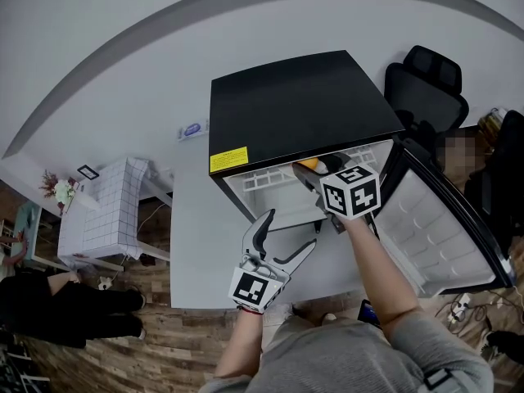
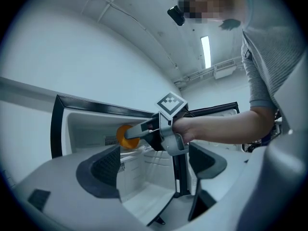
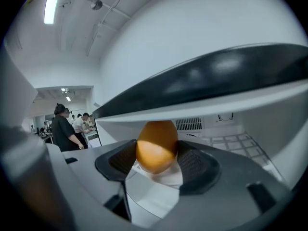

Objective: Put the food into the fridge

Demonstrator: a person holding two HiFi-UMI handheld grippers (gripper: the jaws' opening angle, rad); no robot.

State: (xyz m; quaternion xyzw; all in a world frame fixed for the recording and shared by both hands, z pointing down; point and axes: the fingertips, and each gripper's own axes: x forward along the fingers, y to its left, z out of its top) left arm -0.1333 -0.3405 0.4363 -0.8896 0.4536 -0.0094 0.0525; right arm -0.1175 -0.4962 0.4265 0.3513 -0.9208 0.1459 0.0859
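Two grippers are in front of us at a black mini fridge [image 1: 295,105] that stands on a pale table [image 1: 196,244], its door [image 1: 434,228] swung wide to our right. We see the right gripper [image 3: 156,159] clamped on an orange [image 3: 156,146], one jaw pad pressing each side of the fruit. The orange sits at the upper part of the fridge's opening, just under the top edge, with the white wire shelf [image 3: 236,143] behind it. From the head view we find the left gripper [image 1: 285,236] lower down, just in front of the fridge. Its jaws are spread apart with nothing between them, and its own view looks past them into the white interior. A black office chair [image 1: 426,88] stands behind the fridge.
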